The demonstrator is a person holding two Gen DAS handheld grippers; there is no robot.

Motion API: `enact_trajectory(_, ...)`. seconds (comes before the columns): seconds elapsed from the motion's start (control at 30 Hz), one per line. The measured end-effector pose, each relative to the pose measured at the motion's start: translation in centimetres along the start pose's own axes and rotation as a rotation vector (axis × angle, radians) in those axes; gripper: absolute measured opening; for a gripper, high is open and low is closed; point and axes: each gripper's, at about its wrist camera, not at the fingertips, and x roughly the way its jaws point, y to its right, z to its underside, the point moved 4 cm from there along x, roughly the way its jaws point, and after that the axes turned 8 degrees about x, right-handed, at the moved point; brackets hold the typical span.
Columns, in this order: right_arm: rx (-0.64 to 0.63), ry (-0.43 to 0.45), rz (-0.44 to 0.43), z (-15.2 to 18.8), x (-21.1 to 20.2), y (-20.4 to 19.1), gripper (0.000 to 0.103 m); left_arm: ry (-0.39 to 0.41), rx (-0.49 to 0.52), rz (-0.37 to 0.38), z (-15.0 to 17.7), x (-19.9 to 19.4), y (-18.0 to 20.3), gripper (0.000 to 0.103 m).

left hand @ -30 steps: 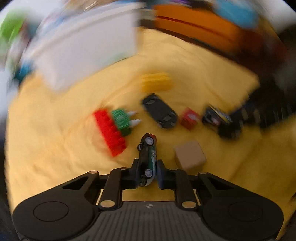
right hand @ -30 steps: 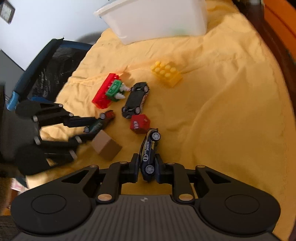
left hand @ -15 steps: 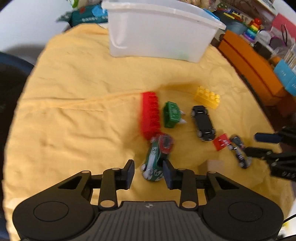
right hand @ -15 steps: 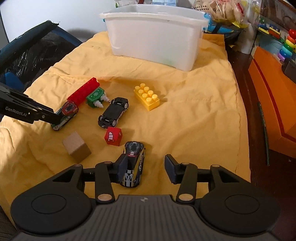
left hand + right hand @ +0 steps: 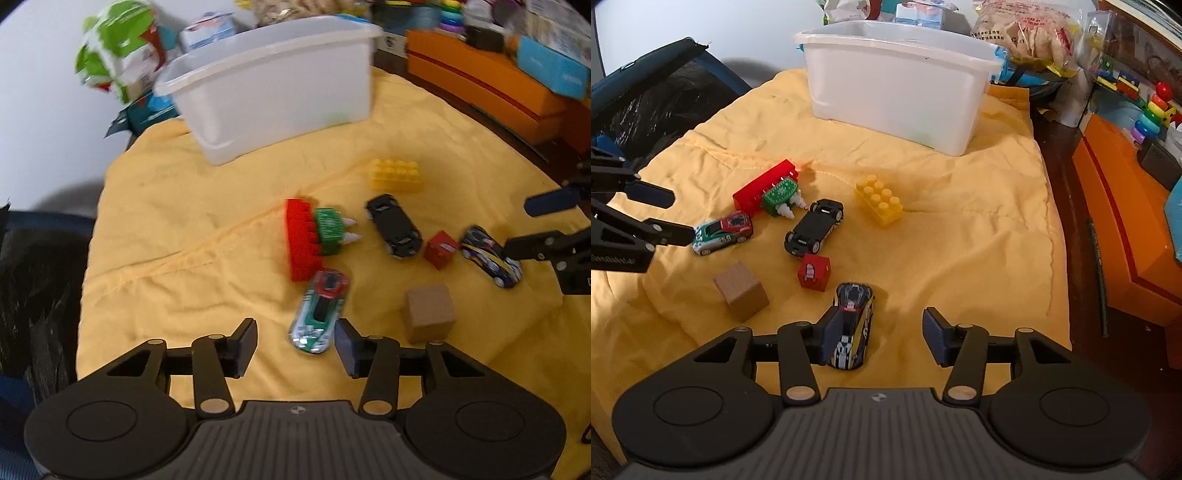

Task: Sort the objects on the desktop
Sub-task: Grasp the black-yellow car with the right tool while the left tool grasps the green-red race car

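My left gripper [image 5: 295, 347] is open; the green and red toy car [image 5: 319, 312] lies on the yellow cloth [image 5: 184, 236] just ahead, near its right finger. It shows in the right wrist view too [image 5: 722, 232]. My right gripper [image 5: 877, 338] is open; the blue and yellow toy car [image 5: 853, 325] lies on the cloth against its left finger. A black car [image 5: 814, 232], a red cube [image 5: 813, 272], a wooden cube [image 5: 741, 291], a yellow brick [image 5: 879, 201], a red brick [image 5: 762, 186] and a green piece [image 5: 779, 195] lie between. A white bin [image 5: 897, 96] stands behind.
A black chair [image 5: 646, 96] is at the cloth's left edge. Orange boxes [image 5: 1123, 221] and a stacking ring toy [image 5: 1152, 114] stand to the right. Snack bags and boxes [image 5: 1027, 40] crowd behind the bin.
Both grippers opened and let go of their cars, which now lie on the cloth. Both grippers drew back and rose, and the jaws widened further since half a second ago.
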Motion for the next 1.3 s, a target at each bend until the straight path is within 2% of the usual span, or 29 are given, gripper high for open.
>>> enact_trajectory(0.2, 0.025, 0.001, 0.016, 0.4, -0.3, 0.5, 0.054, -0.001, 0.061, -0.002, 0.1, 0.8, 1.3, 0.05)
enact_trajectory(0.37, 0.036, 0.019, 0.019, 0.6, -0.6, 0.5, 0.059, -0.02, 0.071, -0.005, 0.7, 1.8, 1.3, 0.05)
enact_trajectory(0.7, 0.007, -0.017, 0.002, 0.8, 1.5, -2.2, 0.06, -0.006, 0.109, 0.005, 0.4, 2.8, 1.2, 0.053)
enact_trajectory(0.9, 0.03, -0.046, 0.006, 1.4, 2.8, -2.5, 0.057, 0.024, 0.129, 0.017, -0.2, 3.5, 1.3, 0.054)
enact_trajectory(0.97, 0.042, -0.049, -0.003, 1.4, 2.8, -2.3, 0.052, 0.029, 0.123, 0.03, -0.3, 3.6, 1.1, 0.053)
enact_trajectory(1.0, 0.046, -0.05, -0.005, 1.3, 2.8, -2.3, 0.049, 0.029, 0.116, 0.048, -0.3, 3.6, 1.0, 0.048)
enact_trajectory(1.03, 0.049, -0.049, -0.007, 1.3, 2.8, -2.3, 0.042, 0.027, 0.102, 0.075, -0.3, 3.6, 0.9, 0.037)
enact_trajectory(1.07, 0.052, -0.049, -0.008, 1.2, 2.7, -2.3, 0.034, 0.023, 0.088, 0.097, -0.4, 3.7, 0.8, 0.035)
enact_trajectory(1.3, 0.06, -0.04, -0.005, 0.8, 2.1, -2.3, 0.033, 0.019, 0.105, 0.106, -0.5, 2.7, 1.1, 0.034)
